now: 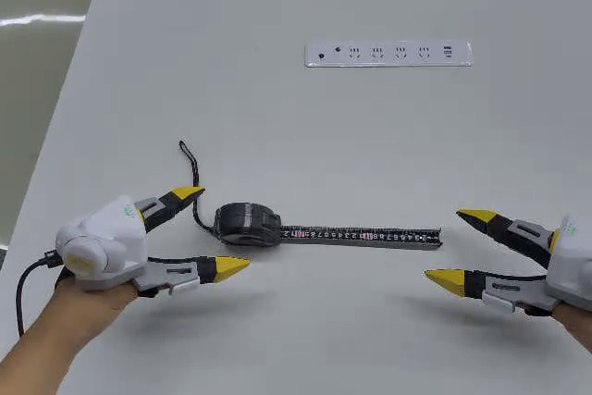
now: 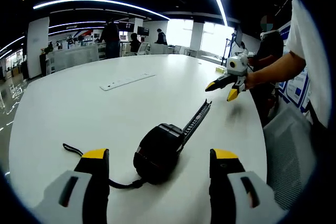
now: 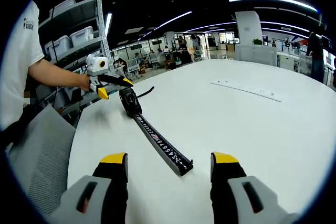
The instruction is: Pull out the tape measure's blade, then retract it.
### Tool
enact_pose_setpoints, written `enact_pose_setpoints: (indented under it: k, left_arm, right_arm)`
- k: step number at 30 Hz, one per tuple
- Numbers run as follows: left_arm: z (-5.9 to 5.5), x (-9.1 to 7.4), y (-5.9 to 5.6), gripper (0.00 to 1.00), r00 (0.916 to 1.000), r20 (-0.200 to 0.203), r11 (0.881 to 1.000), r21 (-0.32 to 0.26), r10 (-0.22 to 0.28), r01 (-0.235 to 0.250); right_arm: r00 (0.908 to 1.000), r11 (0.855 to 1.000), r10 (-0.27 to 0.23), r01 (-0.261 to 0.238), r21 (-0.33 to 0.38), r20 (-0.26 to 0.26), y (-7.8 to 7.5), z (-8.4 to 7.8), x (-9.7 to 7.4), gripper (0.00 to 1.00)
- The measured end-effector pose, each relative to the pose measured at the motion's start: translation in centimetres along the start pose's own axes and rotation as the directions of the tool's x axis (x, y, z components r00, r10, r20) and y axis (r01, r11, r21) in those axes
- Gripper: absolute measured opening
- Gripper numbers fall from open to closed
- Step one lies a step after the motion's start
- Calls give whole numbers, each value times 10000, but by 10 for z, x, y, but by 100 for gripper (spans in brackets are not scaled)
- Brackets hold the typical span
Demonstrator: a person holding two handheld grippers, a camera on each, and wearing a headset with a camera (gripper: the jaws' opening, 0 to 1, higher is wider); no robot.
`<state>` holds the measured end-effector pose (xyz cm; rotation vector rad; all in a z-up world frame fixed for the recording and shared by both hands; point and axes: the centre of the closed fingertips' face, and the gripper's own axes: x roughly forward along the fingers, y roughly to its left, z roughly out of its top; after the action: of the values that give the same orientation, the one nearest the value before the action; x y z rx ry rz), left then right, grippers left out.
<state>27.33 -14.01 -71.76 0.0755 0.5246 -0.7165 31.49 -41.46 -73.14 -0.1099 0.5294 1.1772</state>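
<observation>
A black tape measure (image 1: 247, 224) lies on the white table, its blade (image 1: 361, 236) pulled out to the right and flat on the surface. My left gripper (image 1: 215, 230) stands open just left of the case (image 2: 160, 150), jaws either side of it without touching. A black wrist strap (image 1: 191, 173) trails from the case. My right gripper (image 1: 467, 247) is open to the right of the blade's end hook (image 3: 184, 169), a short gap away, holding nothing. The blade (image 3: 157, 142) runs from the case (image 3: 128, 102) toward the right gripper.
A white power strip (image 1: 388, 54) lies on the table farther back. The table edge runs along the left (image 1: 55, 117). In the gripper views, shelves with boxes (image 3: 73, 38) and several people stand in the background of an open office.
</observation>
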Motion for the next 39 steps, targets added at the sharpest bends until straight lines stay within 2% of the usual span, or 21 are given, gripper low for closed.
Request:
enact_pose_setpoints:
  k: [5,13,23,30,39]
  left_arm:
    - [-1,-9,-6,76,9999,46,9999,-113,114,-113]
    - [-4,-23,-10,77,9993,142,9989,-325,343,-339]
    - [-11,-32,-15,77,9985,218,9975,-506,500,-488]
    - [-15,-39,-17,77,9976,235,9961,-601,654,-639]
    - [-26,-56,-20,77,9948,244,9920,-819,989,-966]
  right_arm:
    - [9995,9995,-306,306,90,21,3,0,-9,66]
    - [9976,9970,-695,695,327,-13,10,-1,-21,72]
    - [9940,9923,-1095,1092,589,10,15,-7,-33,76]
    - [9913,9888,-1314,1306,719,63,18,-7,-39,76]
    - [9897,9868,-1426,1415,790,86,24,-13,-43,76]
